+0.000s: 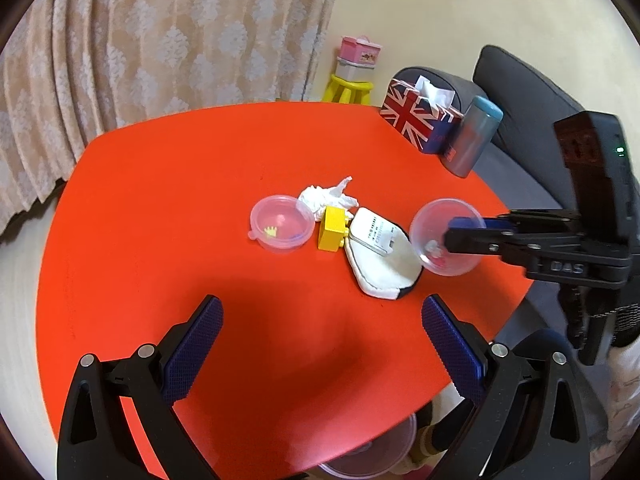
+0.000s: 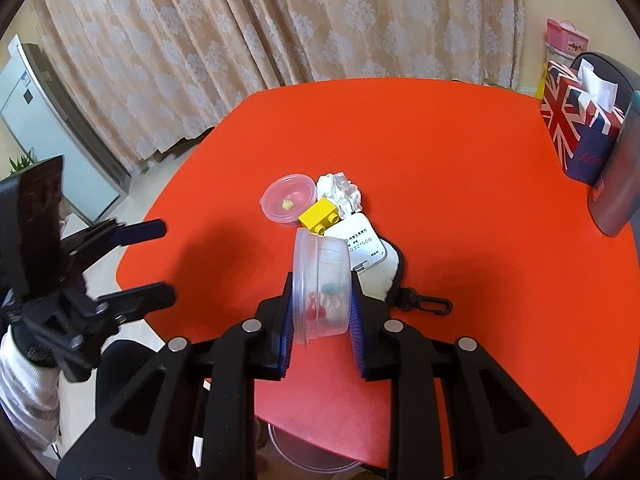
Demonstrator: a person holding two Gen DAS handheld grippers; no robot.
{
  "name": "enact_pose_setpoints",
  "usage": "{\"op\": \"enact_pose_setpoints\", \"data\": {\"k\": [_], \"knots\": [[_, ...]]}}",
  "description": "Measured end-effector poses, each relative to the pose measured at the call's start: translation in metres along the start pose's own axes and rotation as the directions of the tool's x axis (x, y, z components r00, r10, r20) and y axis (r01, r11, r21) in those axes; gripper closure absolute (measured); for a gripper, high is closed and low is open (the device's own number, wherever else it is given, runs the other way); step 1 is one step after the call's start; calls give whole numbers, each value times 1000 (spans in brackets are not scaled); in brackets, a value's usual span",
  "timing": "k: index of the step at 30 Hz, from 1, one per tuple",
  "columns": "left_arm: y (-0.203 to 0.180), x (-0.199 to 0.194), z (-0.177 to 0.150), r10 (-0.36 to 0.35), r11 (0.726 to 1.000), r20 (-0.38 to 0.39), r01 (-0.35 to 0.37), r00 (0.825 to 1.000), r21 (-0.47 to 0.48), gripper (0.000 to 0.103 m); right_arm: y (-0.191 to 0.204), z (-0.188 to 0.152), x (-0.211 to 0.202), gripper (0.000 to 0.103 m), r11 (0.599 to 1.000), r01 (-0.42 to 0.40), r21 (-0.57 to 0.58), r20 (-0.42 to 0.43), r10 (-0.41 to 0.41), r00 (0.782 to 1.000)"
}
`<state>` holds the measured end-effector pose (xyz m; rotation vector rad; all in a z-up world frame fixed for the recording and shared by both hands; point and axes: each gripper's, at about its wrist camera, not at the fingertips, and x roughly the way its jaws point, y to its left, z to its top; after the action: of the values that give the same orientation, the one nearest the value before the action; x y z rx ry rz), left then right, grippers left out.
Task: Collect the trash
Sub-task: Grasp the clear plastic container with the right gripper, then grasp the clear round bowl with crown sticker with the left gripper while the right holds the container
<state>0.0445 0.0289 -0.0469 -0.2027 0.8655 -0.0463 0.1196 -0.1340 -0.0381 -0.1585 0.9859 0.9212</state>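
The right gripper (image 2: 320, 312) is squeezed tight on a little clear tub (image 2: 320, 284) with tiny red and green bits inside. The tub is tipped on its side and looks lifted just off the red table (image 2: 460, 168), right beside the white pouch (image 1: 380, 268). The left gripper (image 1: 320, 352) has its fingers spread wide and holds nothing. It hangs over the table edge, well apart from the pouch.

To do this step well, keep the squeeze gentle but firm, because the tub is thin and slippery. Lift it slowly so it does not bump the pouch. Just past the pouch sit a yellow block (image 1: 332, 228), a crumpled tissue (image 1: 326, 196) and a second tub (image 1: 280, 224)
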Motion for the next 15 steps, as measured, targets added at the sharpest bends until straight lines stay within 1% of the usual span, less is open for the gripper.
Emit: {"op": "enact_pose_setpoints", "data": {"k": [4, 15], "knots": [[3, 10, 10, 5, 1000, -24, -4, 1000, 26, 7, -4, 0, -5, 80, 1000, 1, 6, 1, -1, 1000], [18, 53, 37, 20, 997, -107, -12, 994, 74, 7, -15, -4, -17, 80, 999, 14, 32, 14, -14, 1000]]}}
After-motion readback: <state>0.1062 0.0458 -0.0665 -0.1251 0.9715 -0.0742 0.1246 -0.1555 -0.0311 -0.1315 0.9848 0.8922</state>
